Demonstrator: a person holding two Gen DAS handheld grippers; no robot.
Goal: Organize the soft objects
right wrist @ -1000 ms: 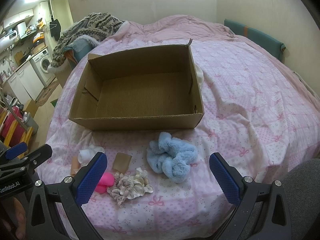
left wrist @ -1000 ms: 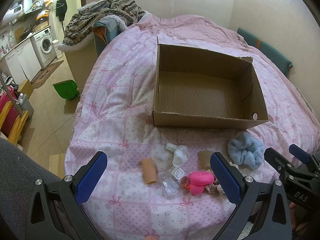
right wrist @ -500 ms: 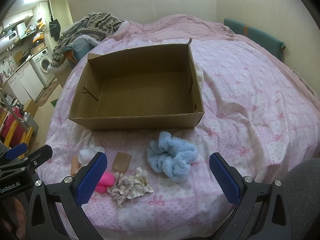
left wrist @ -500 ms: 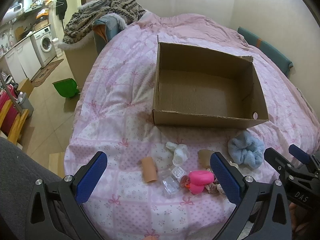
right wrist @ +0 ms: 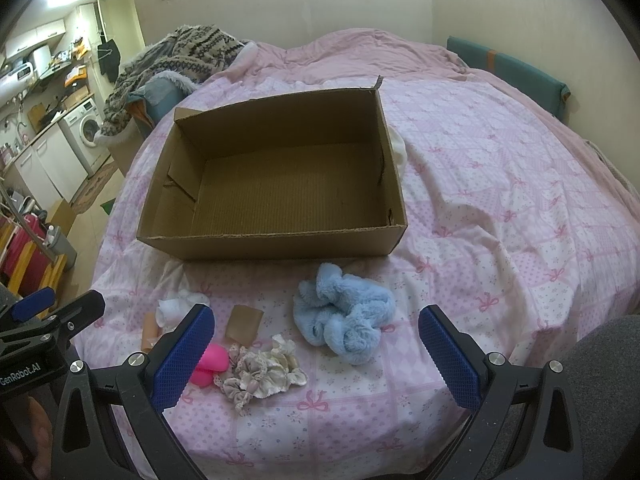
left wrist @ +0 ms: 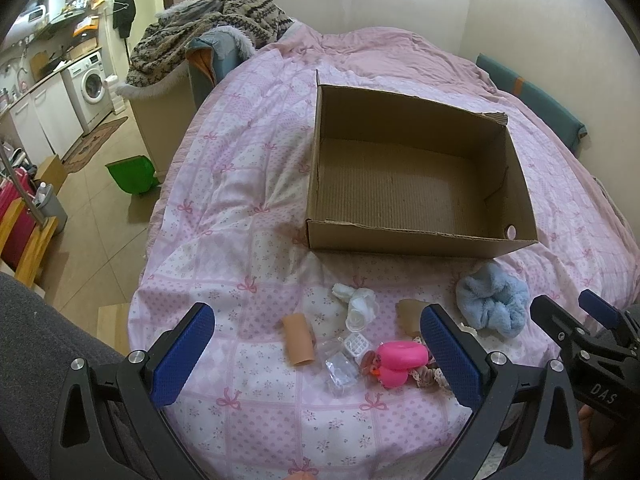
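Note:
An open, empty cardboard box (left wrist: 404, 236) (right wrist: 276, 246) sits on the pink bedspread. In front of it lie a fluffy blue scrunchie (left wrist: 492, 306) (right wrist: 346, 320), a beige lace scrunchie (right wrist: 260, 374), a pink soft toy (left wrist: 400, 362) (right wrist: 212, 362), a white cloth wad (left wrist: 358, 300) (right wrist: 172, 310), a tan roll (left wrist: 298, 338) and a brown pouch (right wrist: 244, 322). My left gripper (left wrist: 320, 354) is open and empty, near the roll and the pink toy. My right gripper (right wrist: 316, 356) is open and empty, near the two scrunchies.
Clear plastic pieces (left wrist: 342, 366) lie among the objects. A pile of clothes (left wrist: 208, 36) hangs over furniture left of the bed. A green bin (left wrist: 130, 174) stands on the floor by the bed's left edge. A wall runs behind the bed.
Both views have shifted very slightly; nothing on the bed has moved and both grippers stay open.

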